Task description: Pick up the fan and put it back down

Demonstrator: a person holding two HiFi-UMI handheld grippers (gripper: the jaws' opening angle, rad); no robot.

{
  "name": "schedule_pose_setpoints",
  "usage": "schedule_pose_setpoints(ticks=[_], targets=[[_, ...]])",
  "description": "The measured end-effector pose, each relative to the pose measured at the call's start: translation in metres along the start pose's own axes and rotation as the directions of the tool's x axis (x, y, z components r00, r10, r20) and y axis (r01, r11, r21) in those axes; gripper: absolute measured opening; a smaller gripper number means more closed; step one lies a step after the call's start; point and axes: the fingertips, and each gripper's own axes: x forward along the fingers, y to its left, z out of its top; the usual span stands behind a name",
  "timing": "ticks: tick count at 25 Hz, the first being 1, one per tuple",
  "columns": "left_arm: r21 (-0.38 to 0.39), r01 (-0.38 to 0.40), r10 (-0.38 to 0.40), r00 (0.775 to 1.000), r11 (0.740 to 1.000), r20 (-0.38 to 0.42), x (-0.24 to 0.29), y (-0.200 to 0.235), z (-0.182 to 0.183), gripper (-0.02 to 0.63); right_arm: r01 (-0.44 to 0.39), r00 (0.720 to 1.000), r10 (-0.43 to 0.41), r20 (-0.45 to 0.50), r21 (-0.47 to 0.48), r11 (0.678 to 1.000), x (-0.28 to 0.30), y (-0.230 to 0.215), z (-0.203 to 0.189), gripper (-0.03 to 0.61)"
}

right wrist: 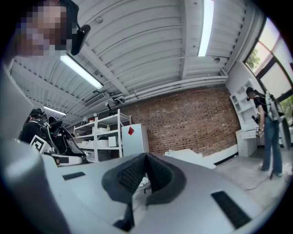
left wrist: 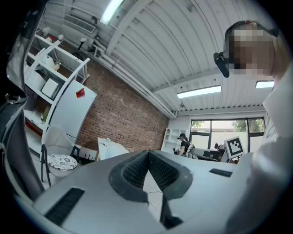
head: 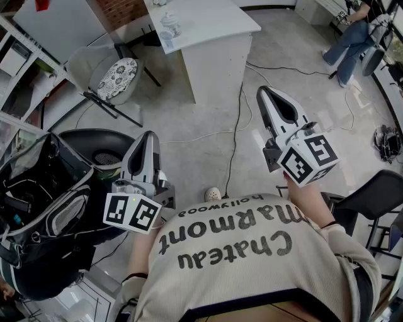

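Only the head view is showing the fan [head: 88, 139]. It is sitting low beside a bag [head: 44, 207], just behind the left gripper [head: 149, 135], looking black and round with a central grille. Both gripper views are facing a brick wall [left wrist: 119, 119] instead. The left gripper and the right gripper [head: 264, 92] are each keeping their jaws pressed together, holding nothing.

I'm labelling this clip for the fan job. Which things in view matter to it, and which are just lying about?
Job:
- left tongs, shut, empty
- right tongs, shut, empty
- black grilled object, possibly the fan

Lying about:
- backpack
- cushioned chair
- white desk
- floor cable
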Motion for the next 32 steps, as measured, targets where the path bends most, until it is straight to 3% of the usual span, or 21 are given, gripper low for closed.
schedule_pose_setpoints(ticks=[8, 17, 25, 32], targets=[[-0.014, 0.026, -0.026, 1.000, 1.000, 0.011, 0.023, 0.043, 0.010, 0.002, 0.014, 1.000, -0.014, -0.006, 0.016, 1.000, 0.043, 0.007, -0.010, 0.003], [-0.056, 0.033, -0.035, 0.999, 0.998, -0.039, 0.068, 0.075, -0.001, 0.002, 0.003, 0.998, 0.002, -0.057, 0.094, 0.996, 0.092, -0.011, -0.023, 0.003], [-0.051, -0.036, 0.033, 0.998, 0.998, -0.047, 0.139, 0.100, 0.005, 0.002, -0.031, 0.994, 0.041, -0.102, 0.098, 0.995, 0.166, -0.068, -0.021, 0.003], [-0.112, -0.127, 0.128, 0.992, 0.986, -0.001, 0.203, 0.118, 0.009, 0.002, -0.157, 0.980, 0.166, -0.113, 0.084, 0.984, 0.242, -0.109, -0.008, 0.003]])
